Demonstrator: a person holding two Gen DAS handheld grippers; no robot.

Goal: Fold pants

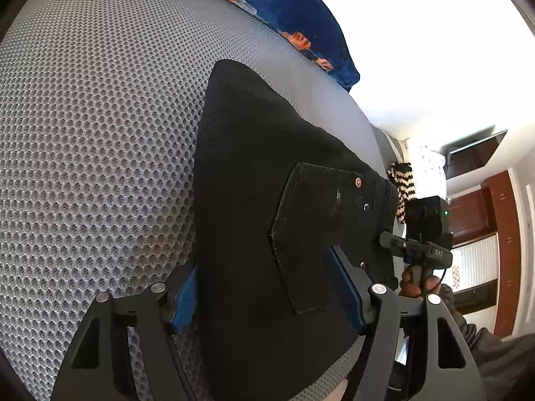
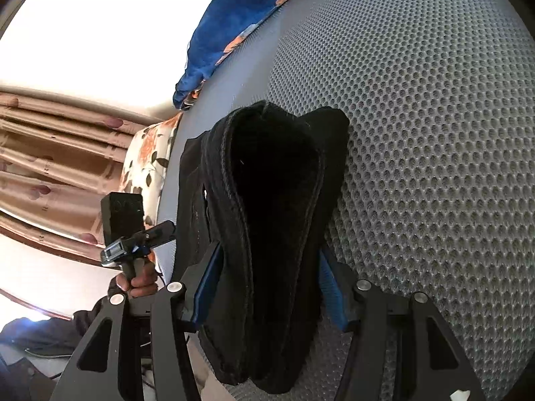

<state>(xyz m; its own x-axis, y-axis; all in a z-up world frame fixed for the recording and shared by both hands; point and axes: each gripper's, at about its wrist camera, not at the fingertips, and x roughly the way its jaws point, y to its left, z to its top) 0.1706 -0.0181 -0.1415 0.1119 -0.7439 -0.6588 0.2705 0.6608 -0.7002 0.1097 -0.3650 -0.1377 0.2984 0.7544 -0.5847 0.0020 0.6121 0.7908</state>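
Black pants (image 1: pixel 254 173) lie folded on a grey mesh mattress (image 1: pixel 100 133), back pocket (image 1: pixel 321 227) facing up. My left gripper (image 1: pixel 260 267) straddles the near fold: one blue pad (image 1: pixel 185 300) sits at the fabric's edge against the mattress, the other presses on the pocket, so it is shut on the pants. In the right wrist view a thick folded bundle of the pants (image 2: pixel 274 200) is squeezed between both blue pads (image 2: pixel 207 284) of my right gripper (image 2: pixel 271 250). Each view shows the other gripper, held by a hand (image 1: pixel 414 284), beside the pants' far edge.
A blue blanket with orange flowers (image 2: pixel 234 16) lies along the mattress's far side. A floral pillow (image 2: pixel 147 153) and a tan curtain (image 2: pixel 50 167) lie beyond one edge. A black-and-white zigzag cloth (image 1: pixel 403 183) and wooden cabinets (image 1: pixel 474 214) are off the other.
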